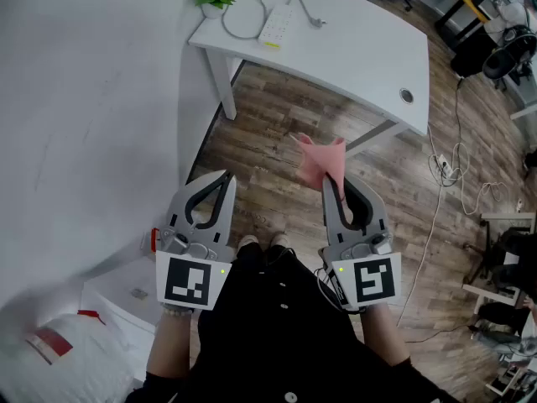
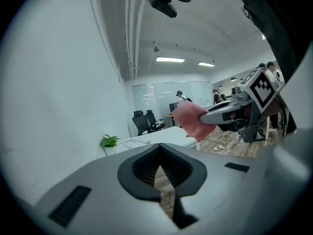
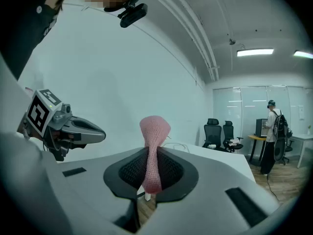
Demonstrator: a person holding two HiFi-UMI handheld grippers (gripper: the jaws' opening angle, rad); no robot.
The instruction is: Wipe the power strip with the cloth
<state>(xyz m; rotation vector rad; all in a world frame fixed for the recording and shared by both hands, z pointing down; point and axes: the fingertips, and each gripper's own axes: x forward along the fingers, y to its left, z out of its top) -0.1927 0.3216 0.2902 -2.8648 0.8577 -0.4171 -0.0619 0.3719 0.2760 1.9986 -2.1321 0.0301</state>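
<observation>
Right tongs (image 1: 339, 187) grip a pink cloth (image 1: 320, 159) jutting past their tips, left tongs (image 1: 225, 180) clenched empty, well short of the bench (image 1: 361, 49) where the power strip (image 1: 276, 26) lies pointing away.

Left gripper (image 2: 159, 155) closed, pink cloth (image 2: 191, 120) ahead

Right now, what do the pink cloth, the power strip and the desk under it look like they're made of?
The cloth looks like soft knitted fabric, matte pink: a fine mesh texture shows where the right gripper pinches it. The power strip seems smooth white plastic with a yellow end. The desk looks like matte white laminate or painted board; I can't tell which.
</observation>
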